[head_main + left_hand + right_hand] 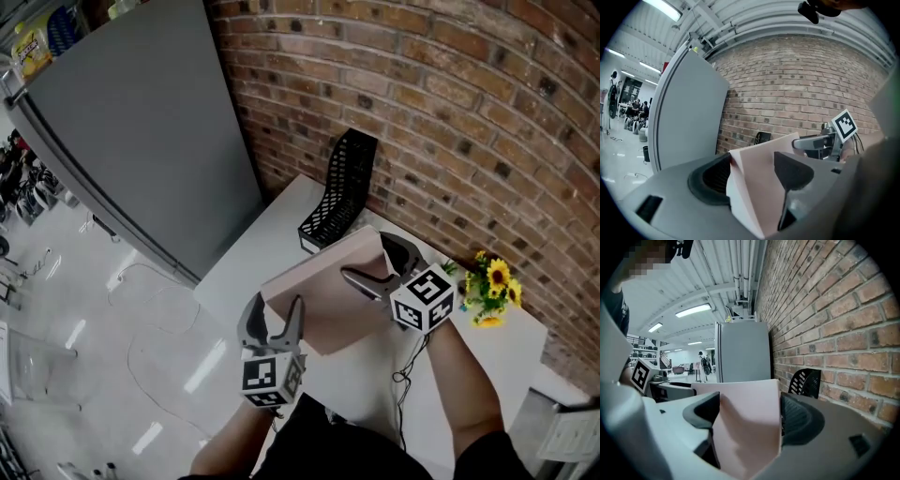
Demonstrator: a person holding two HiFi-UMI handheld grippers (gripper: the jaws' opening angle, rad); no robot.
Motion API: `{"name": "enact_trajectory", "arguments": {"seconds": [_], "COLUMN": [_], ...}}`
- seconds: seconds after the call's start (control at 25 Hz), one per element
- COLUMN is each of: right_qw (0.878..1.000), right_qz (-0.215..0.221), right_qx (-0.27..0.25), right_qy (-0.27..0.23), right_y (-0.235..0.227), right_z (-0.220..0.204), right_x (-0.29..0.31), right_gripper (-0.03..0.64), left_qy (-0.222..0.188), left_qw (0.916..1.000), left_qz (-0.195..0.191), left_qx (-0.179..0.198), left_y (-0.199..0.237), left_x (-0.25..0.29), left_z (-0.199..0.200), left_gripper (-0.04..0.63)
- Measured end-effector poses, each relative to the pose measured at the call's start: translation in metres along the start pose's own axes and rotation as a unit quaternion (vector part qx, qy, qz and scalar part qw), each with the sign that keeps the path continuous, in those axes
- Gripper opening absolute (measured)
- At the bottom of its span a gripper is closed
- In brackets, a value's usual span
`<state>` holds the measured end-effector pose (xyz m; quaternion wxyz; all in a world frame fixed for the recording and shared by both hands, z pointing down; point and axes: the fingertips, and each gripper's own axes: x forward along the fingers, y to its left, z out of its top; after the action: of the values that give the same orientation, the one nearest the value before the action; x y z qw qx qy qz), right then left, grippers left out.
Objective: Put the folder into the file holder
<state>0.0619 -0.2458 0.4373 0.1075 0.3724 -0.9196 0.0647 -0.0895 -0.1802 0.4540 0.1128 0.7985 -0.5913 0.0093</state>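
Left tongs (752, 176) and right tongs (747, 416) clamp the folder (764, 151), half-hiding file holder (762, 137).

Bright, even indoor light from ceiling strip lights (693, 310); glare streaks on the glossy floor (202, 366). Gripper views bend hard at edges with black corners. The near folder (759, 187) looks soft.

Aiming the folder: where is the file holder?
Head view: the black file holder stands at the far corner of the table by the brick wall, beyond the folder.

Head cam overhead; folder (328, 298) in all.
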Motion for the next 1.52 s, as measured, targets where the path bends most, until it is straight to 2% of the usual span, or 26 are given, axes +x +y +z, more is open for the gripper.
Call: {"name": "enact_trajectory", "arguments": {"seconds": [0.24,0.44,0.6,0.88,1.04,1.32,1.52], "right_qw": [1.0,0.997,0.996,0.985,0.978,0.979,0.979], "right_qz": [0.0,0.005,0.008,0.026,0.012,0.017,0.024], "right_qx": [0.023,0.067,0.082,0.163,0.204,0.2,0.199], "right_qy": [-0.016,-0.027,-0.027,-0.043,-0.042,-0.038,-0.039], "right_y": [0.014,0.016,0.02,0.025,0.021,0.024,0.027], "right_z": [0.002,-0.005,-0.008,-0.012,-0.015,-0.02,-0.021], "right_x": [-0.016,-0.034,-0.045,-0.063,-0.071,-0.082,-0.084], "right_gripper": [0.419,0.436,0.445,0.469,0.448,0.446,0.442], "left_qy": [-0.021,-0.035,-0.032,-0.036,-0.032,-0.032,-0.02], "left_qw": [0.9991,0.9967,0.9963,0.9967,0.9958,0.9951,0.9942], "left_qz": [-0.009,-0.023,-0.032,-0.037,-0.043,-0.055,-0.072], "left_qx": [0.034,0.07,0.072,0.064,0.075,0.076,0.077], "left_y": [-0.01,-0.025,-0.033,-0.047,-0.054,-0.061,-0.05], "left_x": [-0.022,-0.035,-0.043,-0.056,-0.063,-0.069,-0.073], "left_z": [0.016,0.013,0.011,0.012,0.008,0.006,0.003], "left_gripper": [0.295,0.293,0.293,0.293,0.293,0.293,0.295]}}
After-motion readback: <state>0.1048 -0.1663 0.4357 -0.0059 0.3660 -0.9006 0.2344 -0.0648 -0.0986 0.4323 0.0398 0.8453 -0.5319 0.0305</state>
